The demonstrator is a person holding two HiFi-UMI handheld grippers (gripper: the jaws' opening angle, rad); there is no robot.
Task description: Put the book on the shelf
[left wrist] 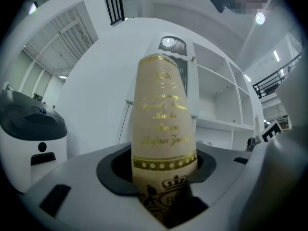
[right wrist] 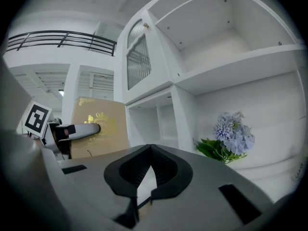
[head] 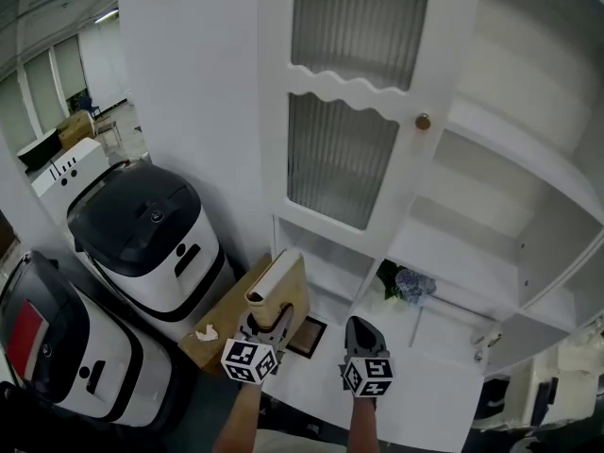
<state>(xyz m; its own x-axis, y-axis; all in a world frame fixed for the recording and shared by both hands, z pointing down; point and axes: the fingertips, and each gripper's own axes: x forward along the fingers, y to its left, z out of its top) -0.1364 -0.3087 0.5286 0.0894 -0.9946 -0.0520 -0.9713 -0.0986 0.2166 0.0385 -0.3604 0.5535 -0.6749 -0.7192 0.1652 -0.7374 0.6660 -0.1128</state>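
A tan book (head: 283, 286) with gold lettering is held upright in front of the white cabinet's low left compartment (head: 326, 258). My left gripper (head: 269, 327) is shut on its lower end. In the left gripper view the book's spine (left wrist: 163, 129) stands between the jaws and fills the middle. My right gripper (head: 362, 333) hovers just right of the left one, shut and empty; its black pads (right wrist: 166, 165) meet at the tips. From the right gripper view the book's cover (right wrist: 98, 129) shows at the left, with one left finger (right wrist: 79, 131) across it.
The cabinet's ribbed-glass door (head: 344, 159) stands open above the book. Blue flowers (head: 408, 284) lie in the compartment to the right, the same flowers (right wrist: 231, 134) in the right gripper view. A brown box (head: 219, 321) and two white-and-black machines (head: 142, 243) (head: 57, 347) sit at the left.
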